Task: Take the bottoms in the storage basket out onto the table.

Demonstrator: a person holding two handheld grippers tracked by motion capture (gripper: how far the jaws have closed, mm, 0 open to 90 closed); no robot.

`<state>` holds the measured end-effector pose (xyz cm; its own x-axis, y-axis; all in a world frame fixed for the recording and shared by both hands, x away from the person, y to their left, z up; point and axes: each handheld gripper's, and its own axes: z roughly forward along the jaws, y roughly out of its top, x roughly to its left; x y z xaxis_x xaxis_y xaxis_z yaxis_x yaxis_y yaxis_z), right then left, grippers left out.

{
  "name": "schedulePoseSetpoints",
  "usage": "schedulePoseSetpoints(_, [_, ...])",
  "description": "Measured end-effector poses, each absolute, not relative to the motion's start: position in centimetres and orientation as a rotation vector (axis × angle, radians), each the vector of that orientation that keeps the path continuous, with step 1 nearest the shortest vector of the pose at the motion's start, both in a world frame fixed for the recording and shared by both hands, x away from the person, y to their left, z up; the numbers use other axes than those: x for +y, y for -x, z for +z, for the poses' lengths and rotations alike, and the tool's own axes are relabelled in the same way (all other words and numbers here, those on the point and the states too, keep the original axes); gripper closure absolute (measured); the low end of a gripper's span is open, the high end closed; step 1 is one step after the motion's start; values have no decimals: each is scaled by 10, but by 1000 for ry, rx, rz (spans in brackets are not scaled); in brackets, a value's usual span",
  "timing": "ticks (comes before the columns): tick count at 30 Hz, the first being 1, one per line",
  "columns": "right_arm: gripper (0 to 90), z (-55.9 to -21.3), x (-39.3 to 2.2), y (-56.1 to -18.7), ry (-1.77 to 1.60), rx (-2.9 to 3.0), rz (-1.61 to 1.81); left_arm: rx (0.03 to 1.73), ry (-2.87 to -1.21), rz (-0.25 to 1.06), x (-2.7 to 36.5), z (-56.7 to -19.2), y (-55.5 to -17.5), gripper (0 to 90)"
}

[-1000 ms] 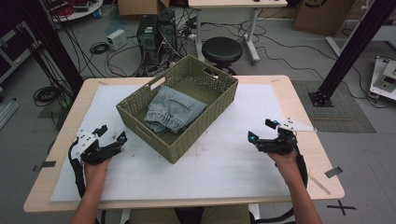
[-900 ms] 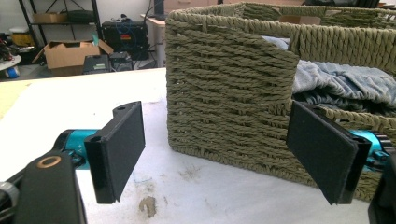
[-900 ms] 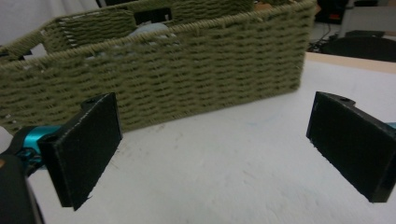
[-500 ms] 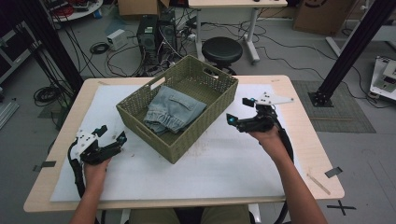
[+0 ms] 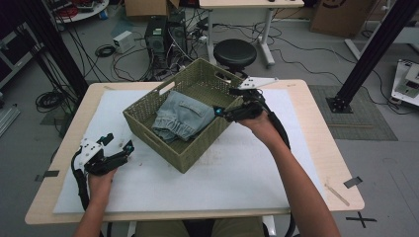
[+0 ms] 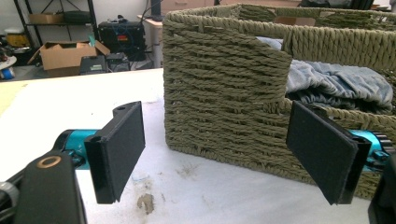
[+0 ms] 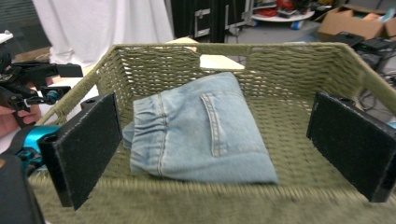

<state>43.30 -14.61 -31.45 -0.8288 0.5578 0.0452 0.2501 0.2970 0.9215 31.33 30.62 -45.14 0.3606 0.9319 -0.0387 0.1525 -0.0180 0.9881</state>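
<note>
**Reach into the basket: the near rim is the hazard**

The right gripper [image 5: 223, 112] hangs at the right-hand rim of the woven basket [image 5: 148, 129], jaws spread wide with nothing between them, aimed at the folded denim shorts [image 5: 182, 118] lying on the basket floor. The left gripper [image 5: 118, 150] rests on the white table cover [image 5: 237, 168] just beside the basket's near-left wall, its jaws also apart and empty.

Likely trouble, judged from this pose:
- The lower jaw could catch the braided rim on the way down, tipping or shoving the basket across the cover, since nothing pins the basket.
- A bite on the top layer alone would let the fold fall open as the shorts rise, and the loose cloth may snag on the wall.
- Jaws driven too deep could pinch the weave together with the denim.

In the right gripper view the shorts [image 7: 205, 130] sit left of centre on the basket floor. Their long axis runs from the gathered elastic waistband at the left, near that gripper's left jaw, away towards the far right wall. The back pocket faces up, and a folded edge lies nearest the camera.
</note>
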Motion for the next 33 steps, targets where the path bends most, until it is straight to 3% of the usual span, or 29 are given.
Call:
schedulePoseSetpoints(13, [31, -313, -82, -479, -706, 2433, 1483, 1029, -1461, 837, 307, -452, -313, 196])
schedulePoseSetpoints(33, [31, -348, -14, -538, -768, 2585, 1278, 1017, -1464, 831, 307, -452, -312, 196])
